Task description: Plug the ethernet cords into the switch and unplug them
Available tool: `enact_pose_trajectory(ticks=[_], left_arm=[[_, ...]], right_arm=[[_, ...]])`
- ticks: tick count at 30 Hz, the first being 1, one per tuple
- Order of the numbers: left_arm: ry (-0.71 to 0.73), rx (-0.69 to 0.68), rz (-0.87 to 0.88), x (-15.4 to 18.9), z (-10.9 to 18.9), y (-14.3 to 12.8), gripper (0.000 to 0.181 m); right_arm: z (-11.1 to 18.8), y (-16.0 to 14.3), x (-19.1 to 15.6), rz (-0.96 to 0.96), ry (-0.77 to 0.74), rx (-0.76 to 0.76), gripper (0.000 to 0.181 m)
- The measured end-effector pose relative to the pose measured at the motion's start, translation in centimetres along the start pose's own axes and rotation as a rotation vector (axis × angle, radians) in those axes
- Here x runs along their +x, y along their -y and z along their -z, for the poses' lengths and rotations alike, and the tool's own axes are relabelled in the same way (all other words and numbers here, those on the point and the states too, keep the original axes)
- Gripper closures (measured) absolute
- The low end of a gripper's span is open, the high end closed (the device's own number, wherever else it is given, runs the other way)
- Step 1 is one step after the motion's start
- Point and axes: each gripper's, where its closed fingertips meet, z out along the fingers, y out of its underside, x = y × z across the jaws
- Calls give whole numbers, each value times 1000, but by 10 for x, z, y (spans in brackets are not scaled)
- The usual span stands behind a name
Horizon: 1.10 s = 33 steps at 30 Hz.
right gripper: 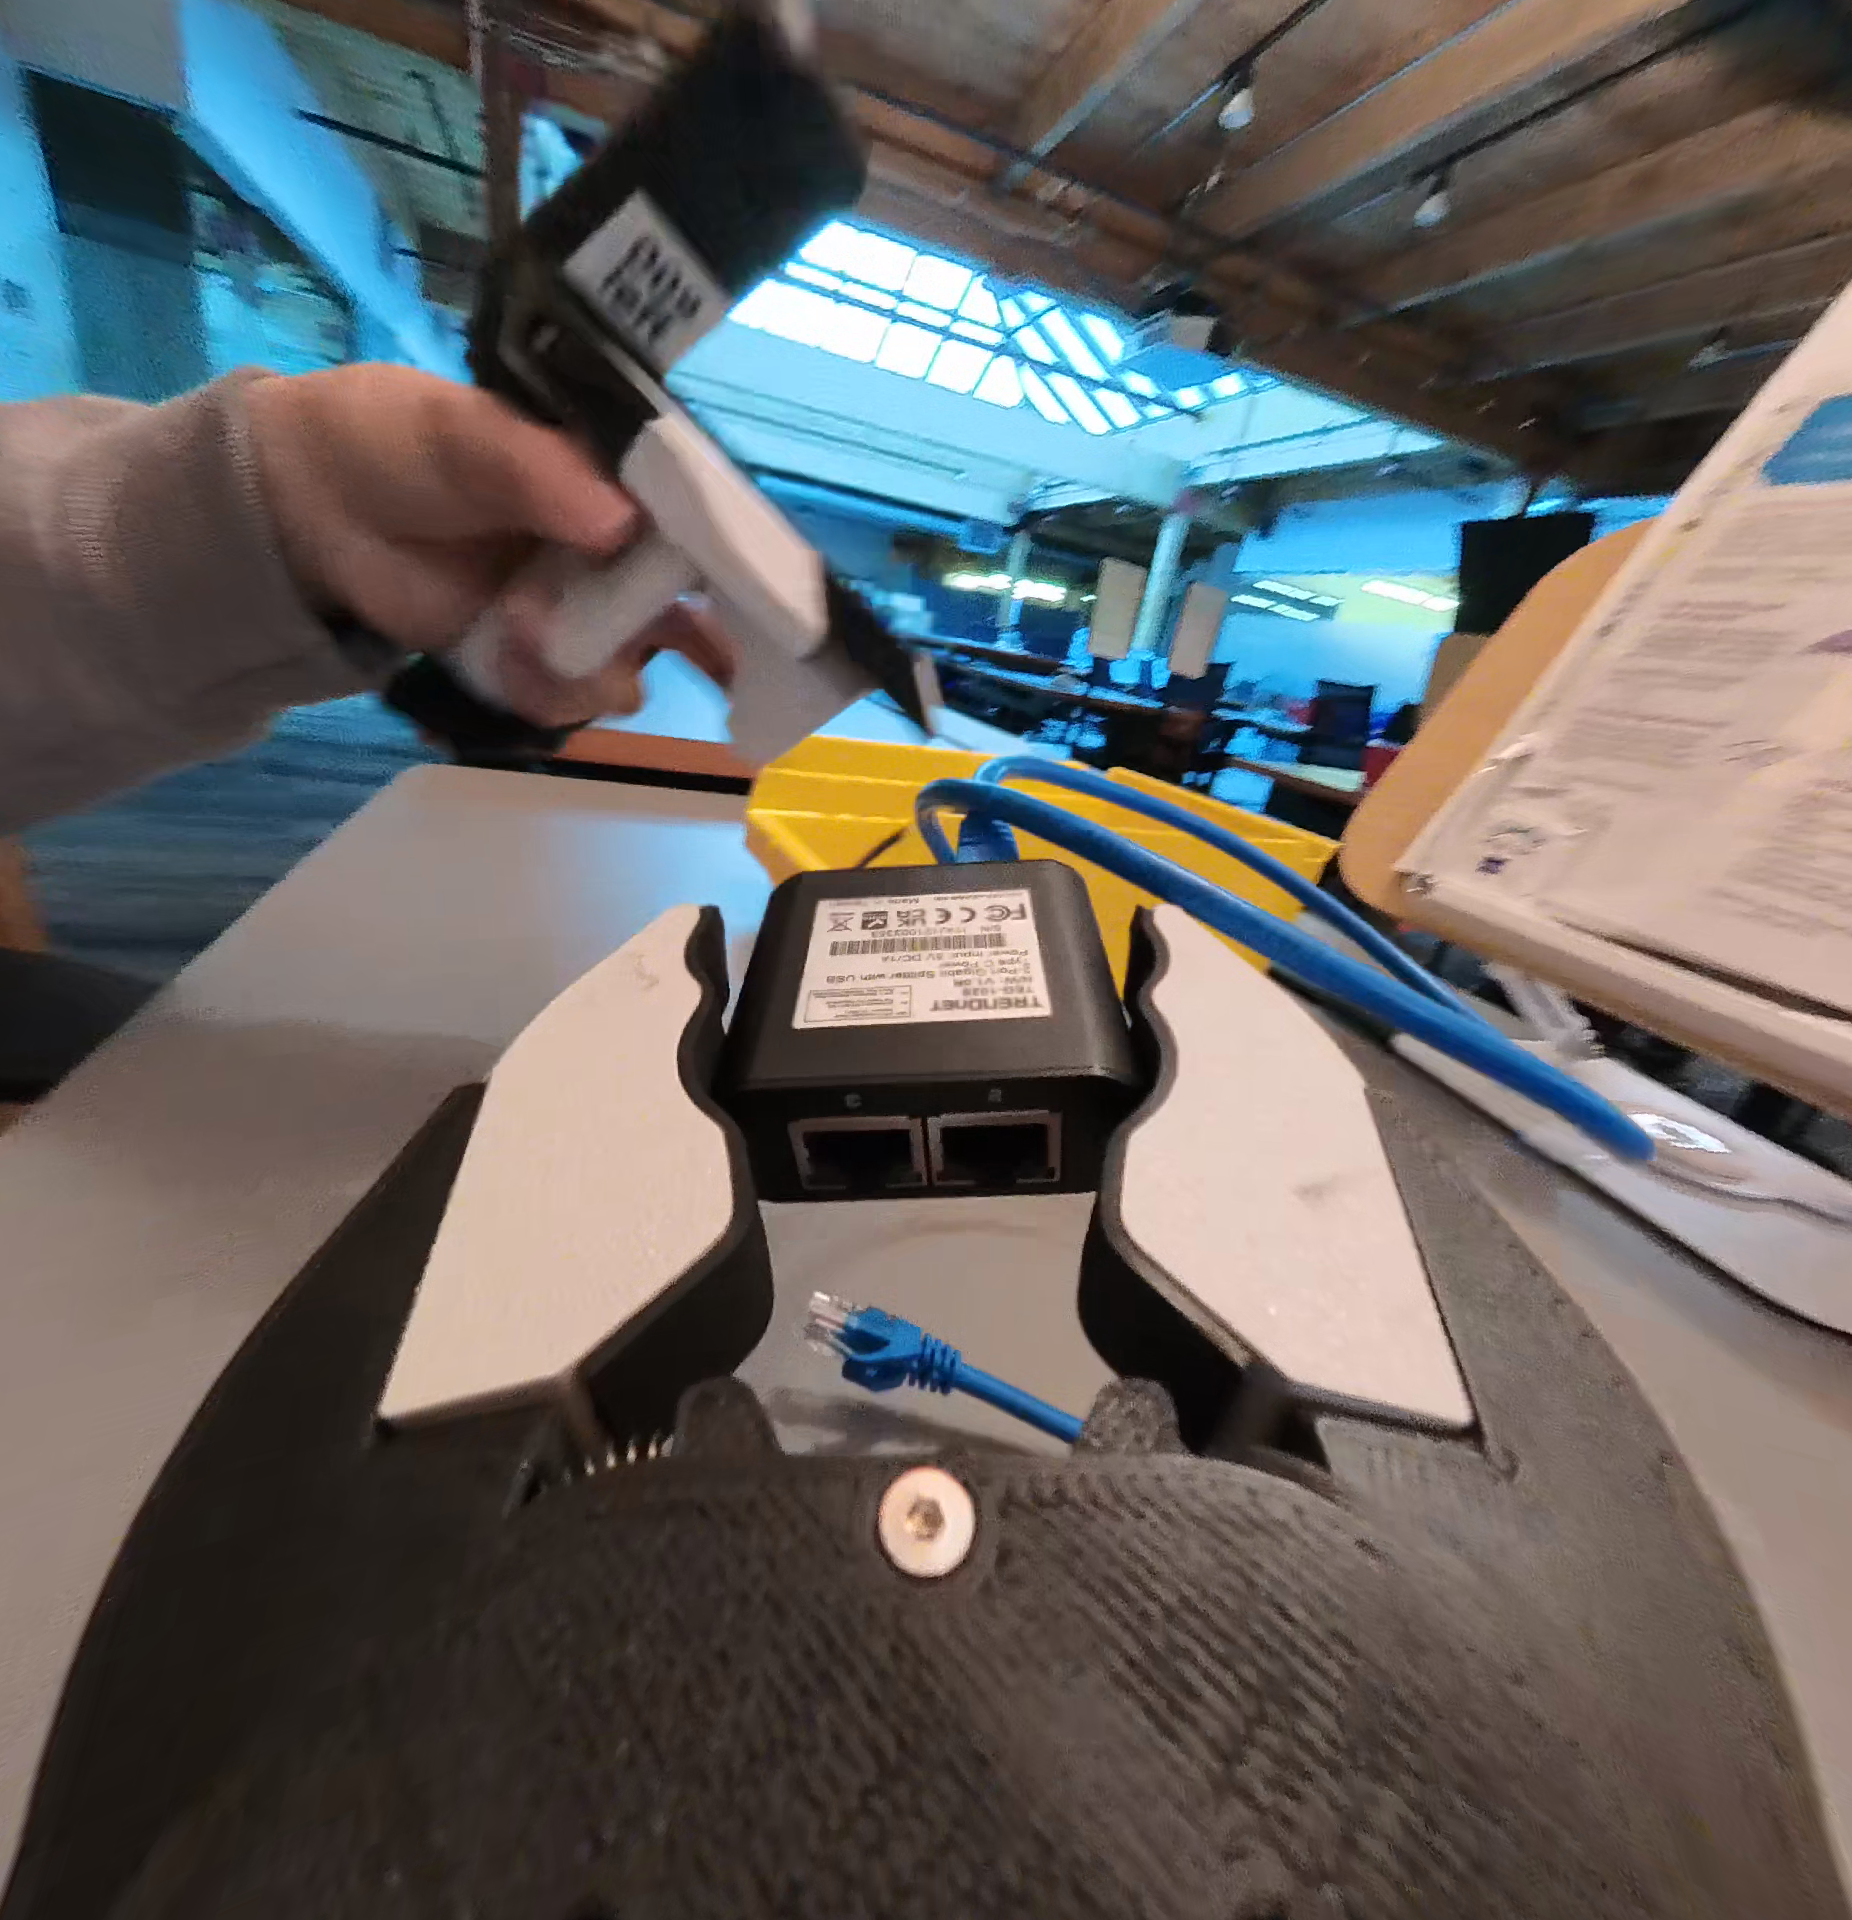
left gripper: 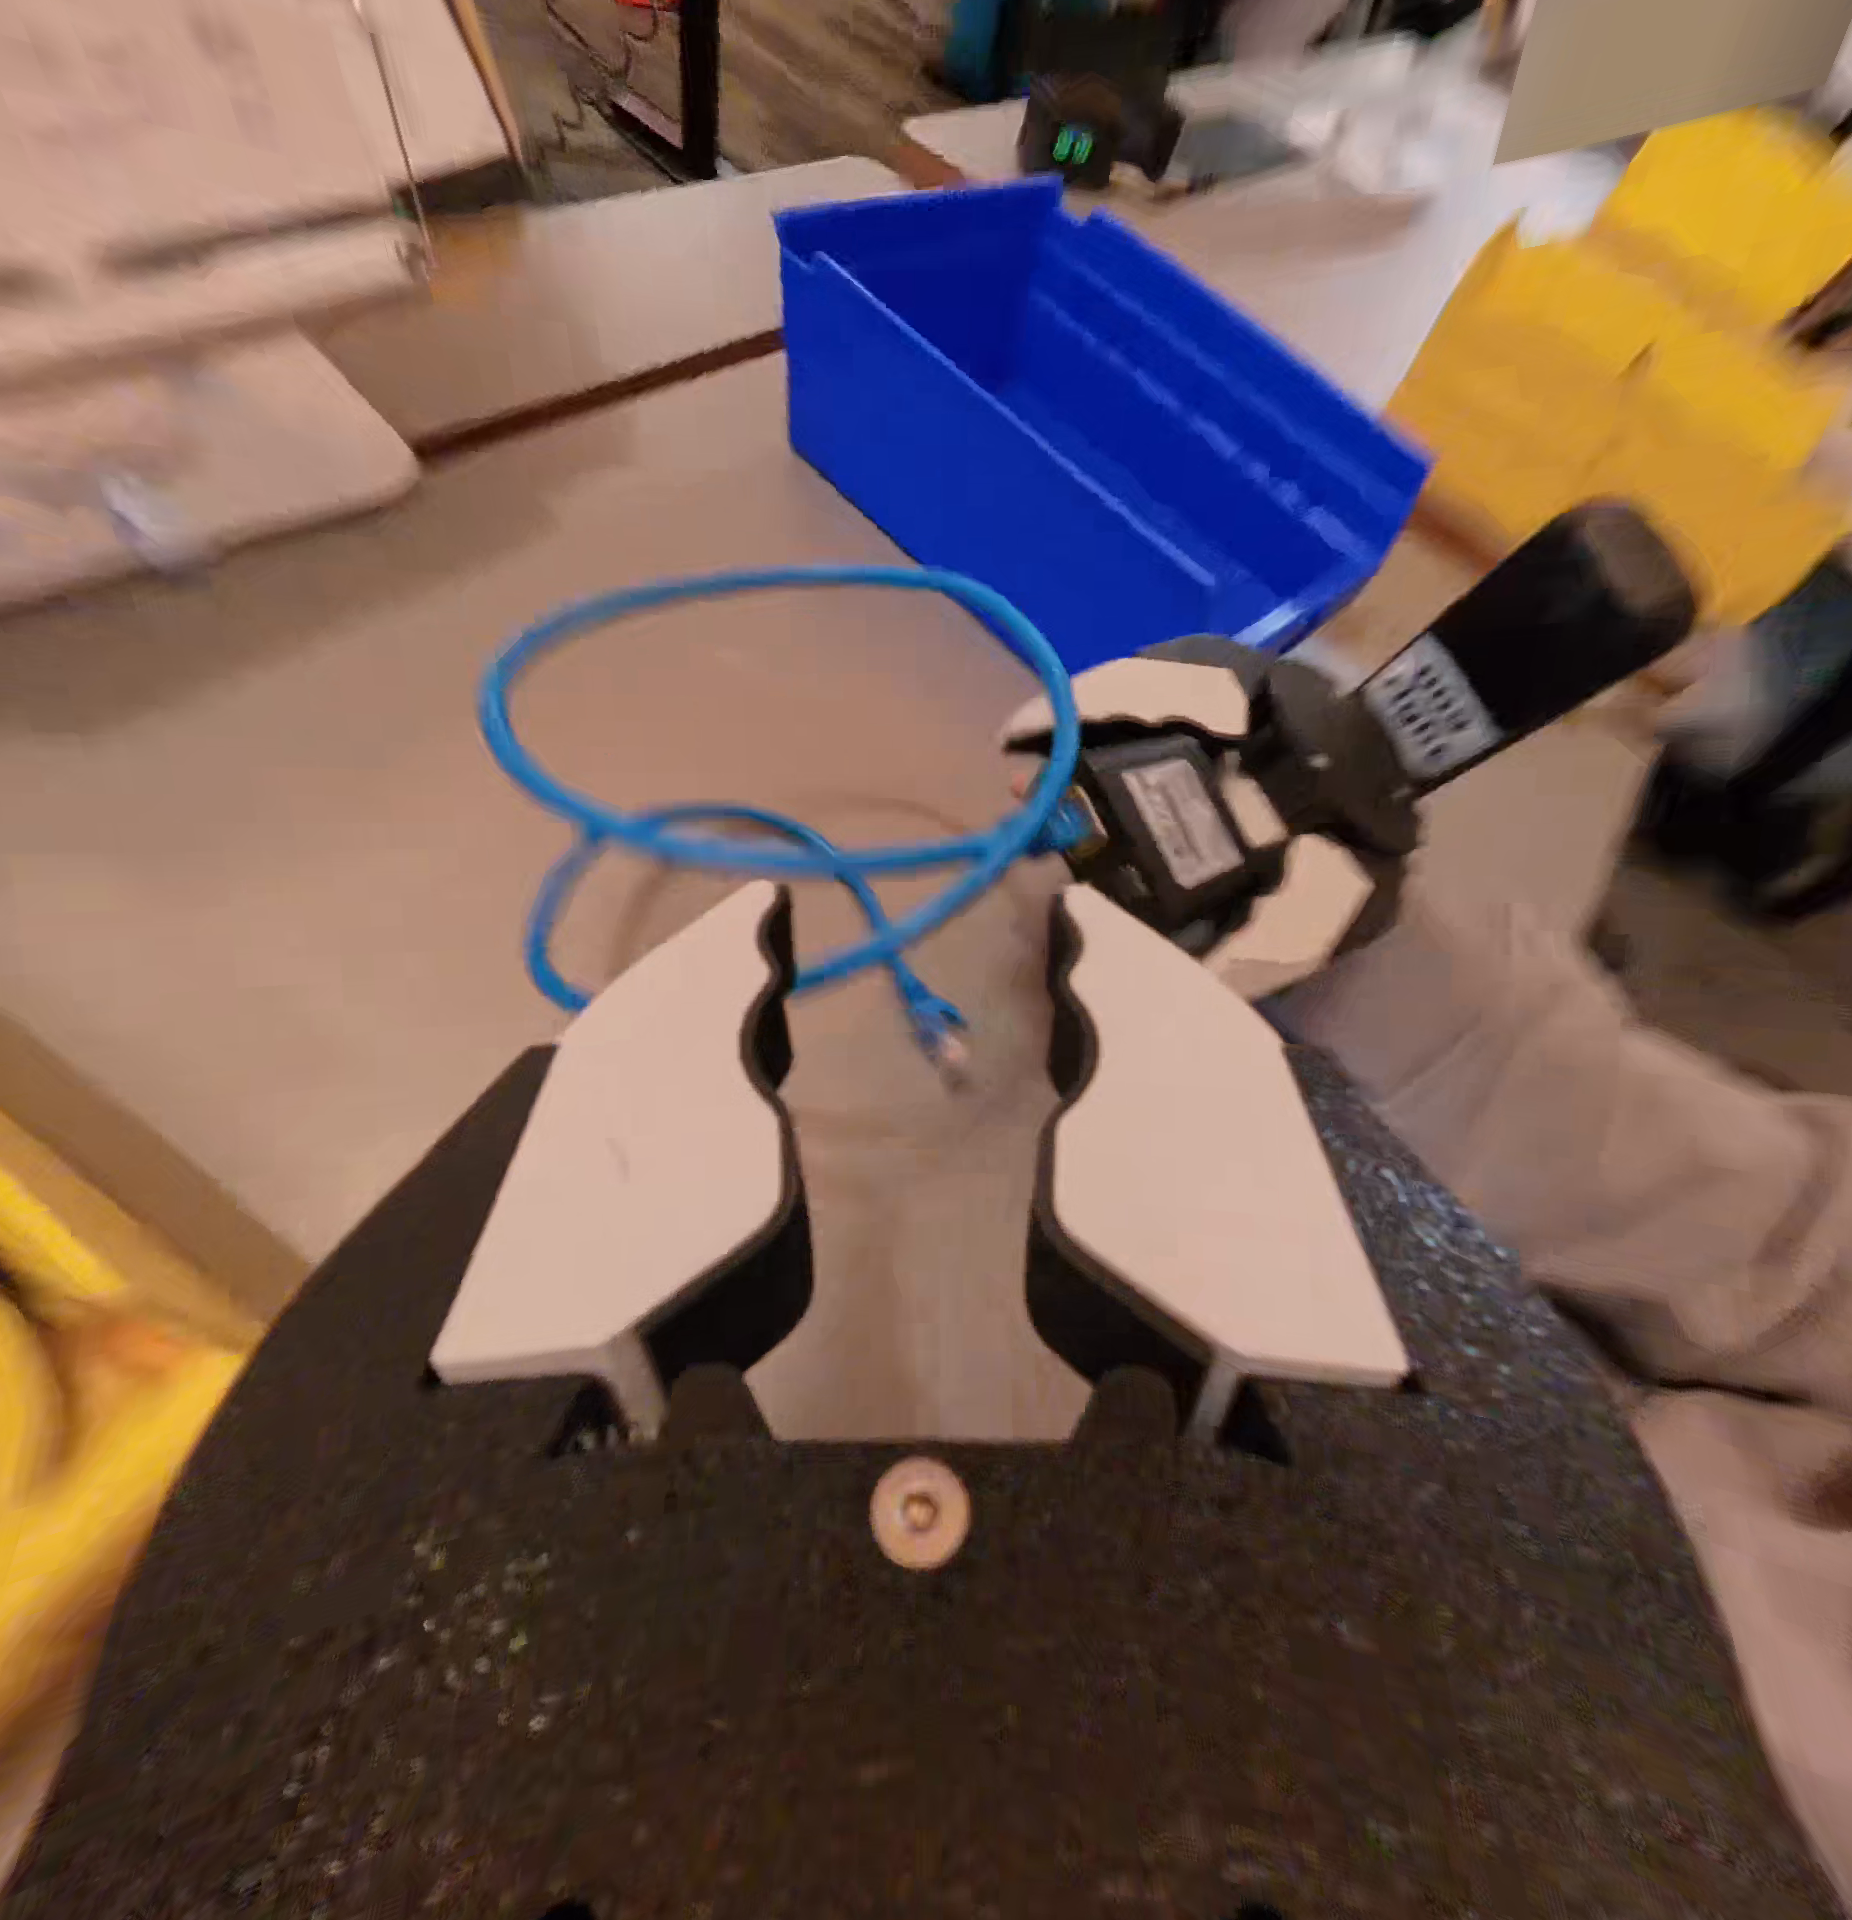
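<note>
Ethernet cord (left gripper: 776, 727), thin and blue, looks light and floppy, so in judgement it will sag and swing wherever it is not held; the sound place to take it is the stiff boot just behind the clear plug, not the soft run of cable. Nearest the left claw (left gripper: 917, 966), whose fingers stand apart and empty, the loose plug (left gripper: 932, 1034) dangles just ahead of the tips, roughly on the line between them and not touching either. In the right wrist view the same loose plug (right gripper: 870, 1345) shows below the right claw (right gripper: 927, 997), which is clamped on the sides of the small black switch (right gripper: 927, 1029), held up off the pale table (right gripper: 382, 935) with its two empty ports facing the camera. The switch looks hard, light and smooth, likely to twist if the push is off-centre. Farther on, the cord's other end (right gripper: 979, 836) enters the switch's far side. Beyond lie a blue bin (left gripper: 1067, 416) and a yellow bin (right gripper: 849, 800).
</note>
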Motion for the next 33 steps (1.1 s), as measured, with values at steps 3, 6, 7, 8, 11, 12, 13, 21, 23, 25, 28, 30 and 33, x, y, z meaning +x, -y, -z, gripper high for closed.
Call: enact_pose_trajectory(ticks=[3, 6, 7, 8, 11, 12, 13, 21, 23, 25, 28, 30, 33], left_arm=[[-294, -7, 360, 19, -10, -32, 120], [-591, -16, 658, 37, -25, -44, 122], [-654, -19, 685, 42, -30, -47, 128], [-691, -37, 694, 46, -35, -51, 132], [-794, -55, 728, 58, -44, -50, 145], [-803, -55, 725, 58, -46, -50, 157], [-816, -49, 713, 59, -46, -49, 157], [-783, -395, 484, 44, -25, -76, 158], [-825, -513, 417, 47, -14, -81, 158], [-869, -628, 340, 52, -7, -87, 158], [-905, -751, 289, 59, -6, -94, 158], [-929, -808, 257, 63, -6, -97, 157], [-953, -826, 235, 64, -6, -95, 157]], right_arm=[[-5, 1, -2, 44, -11, -5, 106], [-16, -4, -16, 73, 37, -32, 107], [-20, -7, -20, 88, 45, -49, 107], [-22, -9, -27, 98, 72, -63, 107], [-27, -7, -34, 92, 84, -43, 107], [-26, -4, -33, 77, 76, -29, 107], [-25, -6, -33, 83, 75, -38, 107], [-3, -26, -62, 200, 172, -270, 102], [-4, -29, -63, 197, 178, -314, 98], [-6, -24, -64, 187, 187, -282, 98], [-8, -15, -80, 191, 271, -233, 106], [-7, -19, -81, 240, 285, -268, 108], [-2, -16, -78, 243, 282, -260, 113]])
